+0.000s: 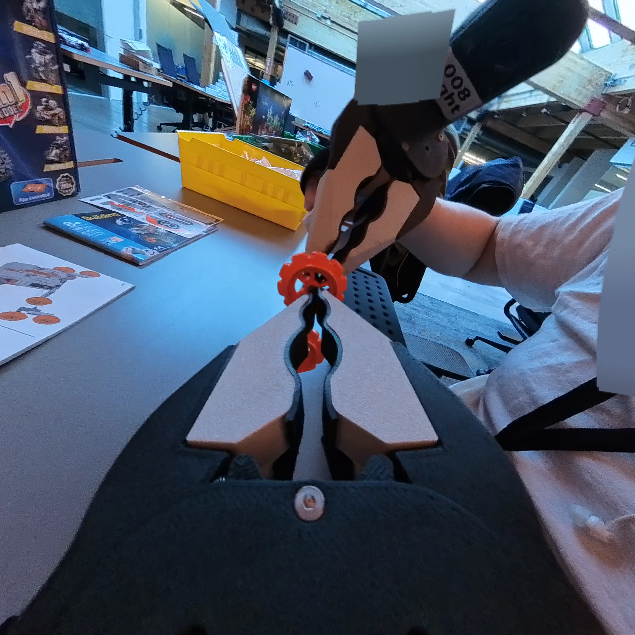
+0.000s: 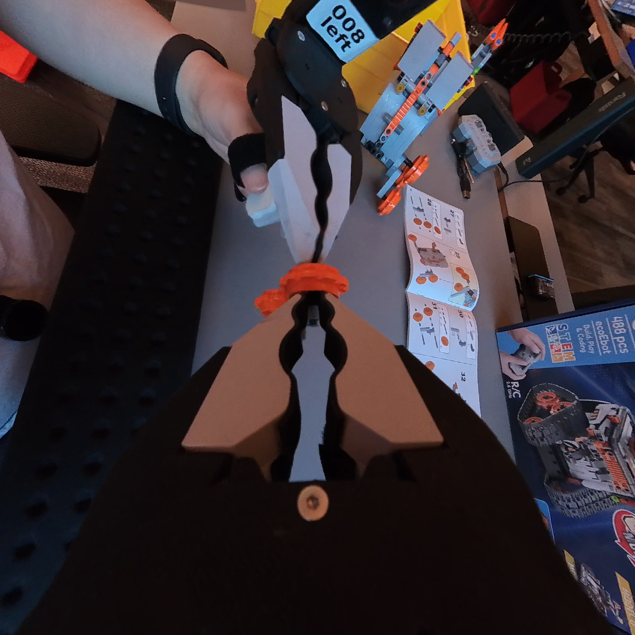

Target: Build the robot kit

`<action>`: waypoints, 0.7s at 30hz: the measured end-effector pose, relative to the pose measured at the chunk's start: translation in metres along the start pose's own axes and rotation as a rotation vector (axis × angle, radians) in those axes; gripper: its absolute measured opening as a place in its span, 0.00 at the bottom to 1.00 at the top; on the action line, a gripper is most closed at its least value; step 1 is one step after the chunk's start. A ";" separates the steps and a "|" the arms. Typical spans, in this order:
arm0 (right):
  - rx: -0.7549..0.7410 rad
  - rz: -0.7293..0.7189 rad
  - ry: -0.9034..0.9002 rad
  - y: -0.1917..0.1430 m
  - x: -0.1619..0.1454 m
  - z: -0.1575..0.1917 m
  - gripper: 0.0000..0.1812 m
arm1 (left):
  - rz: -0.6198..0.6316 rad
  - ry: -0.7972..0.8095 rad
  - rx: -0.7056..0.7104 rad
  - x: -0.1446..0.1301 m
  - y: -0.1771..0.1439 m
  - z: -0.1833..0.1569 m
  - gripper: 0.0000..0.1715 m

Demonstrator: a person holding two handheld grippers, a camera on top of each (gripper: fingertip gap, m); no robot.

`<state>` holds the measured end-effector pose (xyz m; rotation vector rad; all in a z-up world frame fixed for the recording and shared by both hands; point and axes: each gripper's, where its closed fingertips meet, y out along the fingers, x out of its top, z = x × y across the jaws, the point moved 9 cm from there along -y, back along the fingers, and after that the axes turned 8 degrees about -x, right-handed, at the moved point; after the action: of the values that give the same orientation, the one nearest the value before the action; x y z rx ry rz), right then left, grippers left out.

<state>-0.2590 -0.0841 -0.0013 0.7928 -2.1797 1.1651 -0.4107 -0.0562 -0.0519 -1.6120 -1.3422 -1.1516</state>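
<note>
**Two grippers meeting on an orange gear wheel**

Left wrist view: my left gripper (image 1: 314, 298) is pinched together on a thin dark piece at the rim of the orange gear wheel (image 1: 311, 276). A second orange wheel (image 1: 310, 350) shows through the gap between my fingers. My right gripper (image 1: 331, 253) comes down onto the gear from above. Behind it stands a yellow bin (image 1: 237, 178) on the grey table (image 1: 154, 343), with booklets (image 1: 132, 228) to the left.

Right wrist view: my right gripper (image 2: 313, 302) is clamped on a small dark peg under the gear wheel (image 2: 312, 283); my left gripper (image 2: 316, 256) is closed against it from the far side. An open instruction booklet (image 2: 441, 288) and a grey-and-orange brick model (image 2: 415, 99) lie to the right.
</note>
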 end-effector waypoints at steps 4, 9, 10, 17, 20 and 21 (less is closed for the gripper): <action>-0.010 0.003 0.062 0.004 -0.006 -0.001 0.02 | -0.026 -0.034 -0.011 0.001 -0.003 0.005 0.00; -0.040 -0.069 0.594 0.015 -0.040 -0.017 0.02 | -0.114 -0.160 0.059 0.006 -0.016 0.017 0.17; -0.014 -0.126 0.766 0.016 -0.049 -0.021 0.02 | -0.089 -0.163 0.106 0.005 -0.016 0.015 0.17; 0.091 -0.316 1.475 0.032 -0.084 -0.028 0.02 | 0.198 0.273 0.696 -0.010 0.028 -0.004 0.15; 0.197 -0.457 1.734 0.034 -0.084 -0.028 0.02 | 0.228 0.304 0.743 -0.012 0.044 -0.003 0.11; 0.222 -0.497 1.803 0.034 -0.084 -0.027 0.02 | 0.216 0.282 0.724 -0.013 0.047 -0.002 0.11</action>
<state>-0.2209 -0.0250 -0.0650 0.0776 -0.3440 1.0569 -0.3657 -0.0715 -0.0627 -0.9928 -1.1736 -0.6195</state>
